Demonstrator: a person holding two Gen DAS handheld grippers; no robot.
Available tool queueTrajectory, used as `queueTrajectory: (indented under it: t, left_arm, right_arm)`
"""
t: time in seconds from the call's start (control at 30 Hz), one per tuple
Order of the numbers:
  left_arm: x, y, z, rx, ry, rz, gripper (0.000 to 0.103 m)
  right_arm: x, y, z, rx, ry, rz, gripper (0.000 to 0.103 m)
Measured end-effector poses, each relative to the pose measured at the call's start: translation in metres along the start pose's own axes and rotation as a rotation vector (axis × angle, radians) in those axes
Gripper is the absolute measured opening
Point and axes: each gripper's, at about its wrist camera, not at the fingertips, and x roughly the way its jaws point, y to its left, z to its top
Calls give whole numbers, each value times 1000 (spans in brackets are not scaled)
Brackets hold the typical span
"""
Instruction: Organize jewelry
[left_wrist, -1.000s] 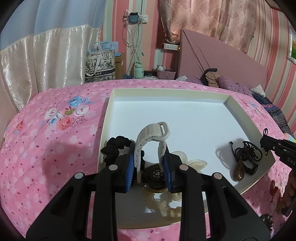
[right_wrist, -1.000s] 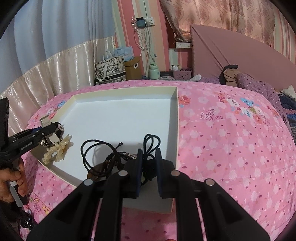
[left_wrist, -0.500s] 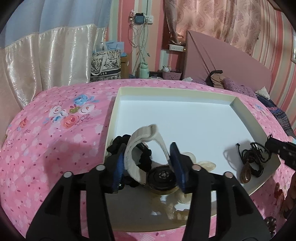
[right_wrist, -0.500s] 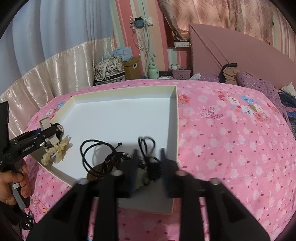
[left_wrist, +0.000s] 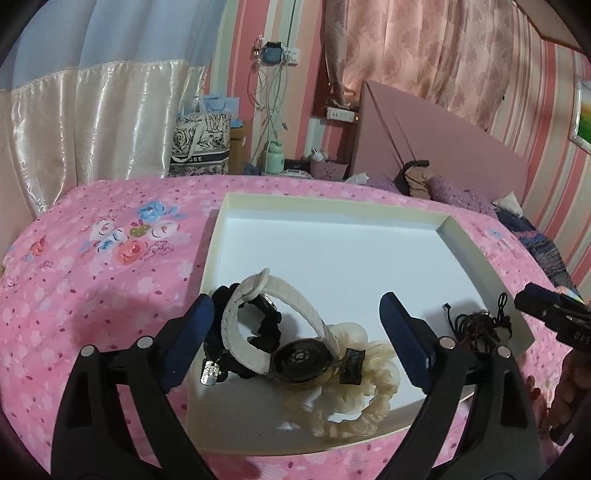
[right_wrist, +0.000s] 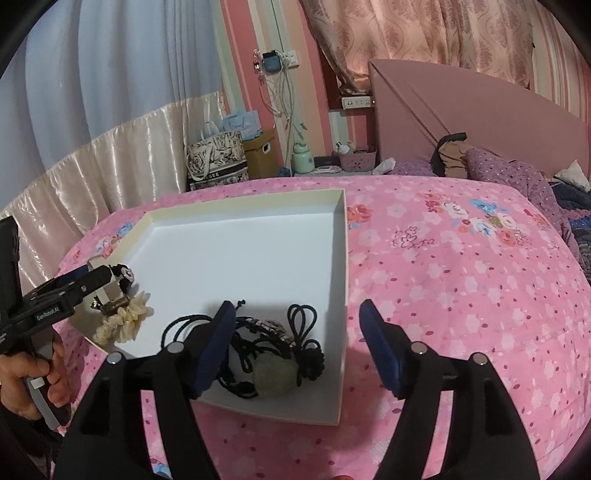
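Here, in the left wrist view, the left gripper (left_wrist: 295, 328) stands wide, its jaws having just been opening; the watch (left_wrist: 291, 347) with its white strap lies loose between them, touched by neither pad, in the near left corner of the shallow white tray (left_wrist: 332, 206) on the pink bedspread (left_wrist: 92, 266). The strap loops over a black scrunchie (left_wrist: 266, 332), and the watch case rests on a cream scrunchie (left_wrist: 354, 398); the left finger hides part of the black one, and a small metal tag by it is too blurred to read. At the tray's near right corner a tangle of black cord (left_wrist: 476, 325) is partly behind the right finger, and the right gripper's tip pokes in at the frame edge, cut off. In the right wrist view, the right gripper (right_wrist: 295, 336) is also parted, its jaws having just been opening, with nothing clasped; the black cord necklace (right_wrist: 266, 347) and its greenish stone pendant (right_wrist: 275, 376) lie in the tray's near right corner below the gap, the left finger covering some loops. Farther left in the tray, the left gripper (right_wrist: 110, 280) shows from the side over the cream scrunchie (right_wrist: 122, 321), so its spread cannot be judged there, and the hand (right_wrist: 29, 376) holding it is cropped.
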Motion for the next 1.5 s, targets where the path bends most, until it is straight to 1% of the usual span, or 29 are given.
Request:
queueTrajectory:
  t: [0.07, 0.83, 1.1, 1.17, 1.23, 1.37, 1.43, 1.5]
  left_arm:
    - [-2, 0, 0, -1, -9, -1, 91]
    - [-5, 2, -4, 6, -9, 15, 91]
    - [-7, 3, -2, 3, -13, 15, 91]
    - [-7, 3, -1, 2, -15, 16, 91]
    - [-8, 2, 2, 6, -18, 16, 91]
    - [-20, 1, 17, -1, -42, 25, 91]
    - [-33, 1, 23, -9, -50, 27, 91]
    - [-49, 0, 25, 15, -58, 35, 91]
  right_arm:
    - [0, 0, 0, 1, 2, 4, 70]
    - [-2, -3, -2, 11, 1, 6, 70]
    - [-6, 1, -3, -16, -11, 0, 70]
    - [-9, 0, -1, -10, -22, -4, 73]
    - [-11, -3, 1, 0, -29, -3, 74]
    - [-19, -4, 6, -8, -36, -3, 74]
    - [-25, -6, 8, -18, -36, -12, 74]
    - [-39, -12, 8, -8, -36, -20, 74]
